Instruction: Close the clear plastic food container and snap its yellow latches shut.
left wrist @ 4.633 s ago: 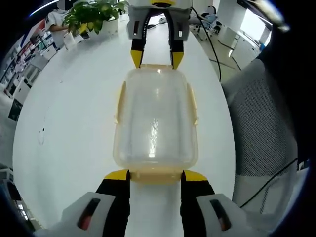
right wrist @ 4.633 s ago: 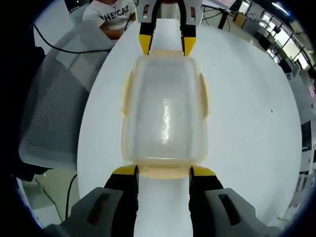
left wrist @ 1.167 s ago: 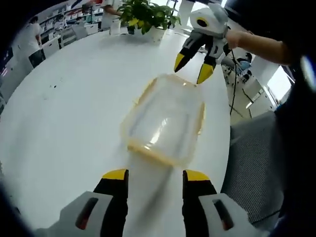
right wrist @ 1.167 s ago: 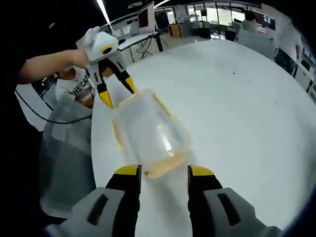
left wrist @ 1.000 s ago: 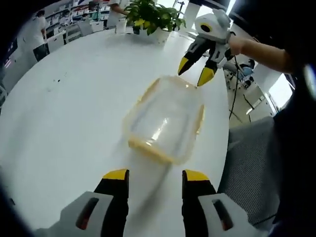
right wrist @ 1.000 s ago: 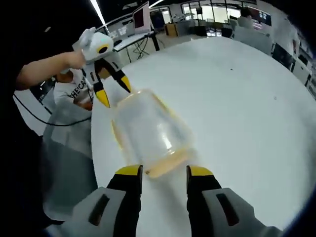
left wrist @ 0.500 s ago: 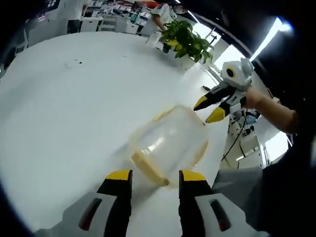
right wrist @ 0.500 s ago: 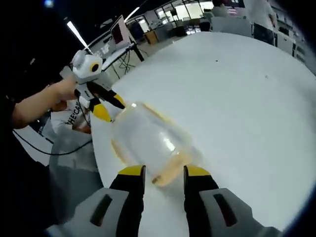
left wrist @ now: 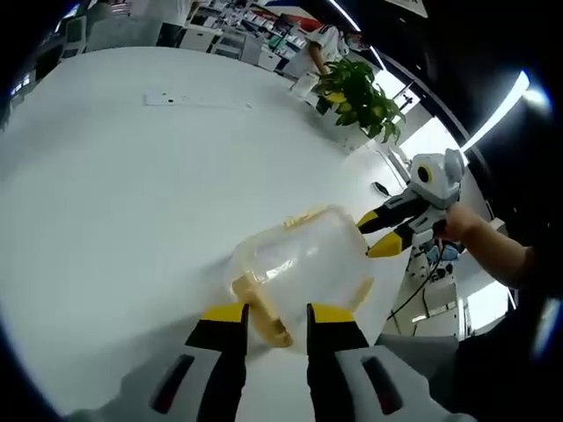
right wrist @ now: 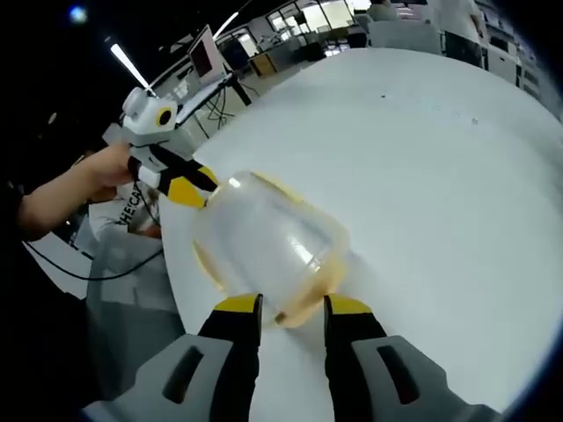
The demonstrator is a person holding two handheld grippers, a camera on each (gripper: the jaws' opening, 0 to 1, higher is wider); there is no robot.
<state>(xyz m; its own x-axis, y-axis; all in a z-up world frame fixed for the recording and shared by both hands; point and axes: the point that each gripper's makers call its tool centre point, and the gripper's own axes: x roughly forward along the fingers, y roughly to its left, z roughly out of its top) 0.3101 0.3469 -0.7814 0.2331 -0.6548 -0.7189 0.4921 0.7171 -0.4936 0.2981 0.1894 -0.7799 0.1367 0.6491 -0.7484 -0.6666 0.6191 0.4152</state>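
Jaws of the left gripper (left wrist: 271, 314) are seen narrowly parted around one yellow latch (left wrist: 261, 318) of the single clear plastic food container (left wrist: 301, 264). The right gripper (right wrist: 291, 305) is likewise narrowly spread at the opposite latch (right wrist: 295, 309). The container is set on one round white table (left wrist: 114, 193); one potted plant (left wrist: 361, 90) and office desks are seen beyond.

R tongs (right wrist: 291, 308) straddle container (right wrist: 264, 248) latch (right wrist: 295, 312).
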